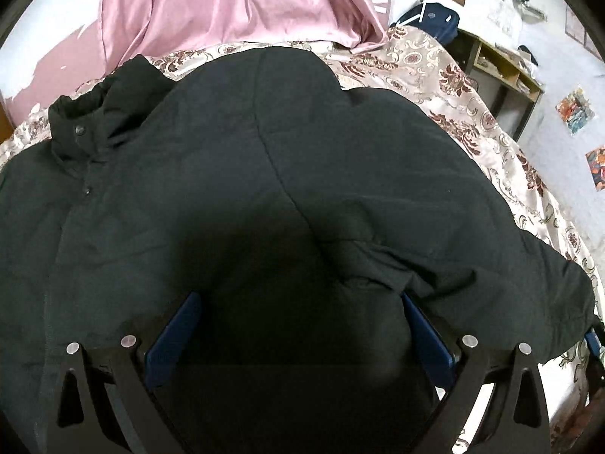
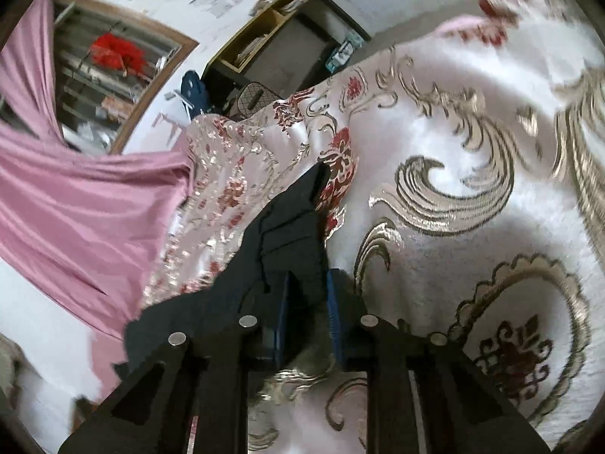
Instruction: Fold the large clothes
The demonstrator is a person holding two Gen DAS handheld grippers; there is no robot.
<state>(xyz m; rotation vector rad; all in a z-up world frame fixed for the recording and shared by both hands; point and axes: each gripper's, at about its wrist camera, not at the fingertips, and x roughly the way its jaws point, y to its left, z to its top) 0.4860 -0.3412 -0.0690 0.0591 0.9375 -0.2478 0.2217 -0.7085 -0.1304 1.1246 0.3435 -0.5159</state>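
Only right gripper [image 2: 308, 302] seemingly pinches jacket [image 1: 264, 174].

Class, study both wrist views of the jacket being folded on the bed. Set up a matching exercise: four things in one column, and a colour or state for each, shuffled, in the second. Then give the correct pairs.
Things
1. jacket
2. curtain
3. left hand-held gripper
4. right hand-held gripper

Colour or state
A. fingers spread wide, open above dark cloth
B. pink and shiny, hanging at the far side of the bed
C. black, spread over the patterned bedspread
D. fingers shut on a strip of black cloth

Pairs: 1-C, 2-B, 3-A, 4-D
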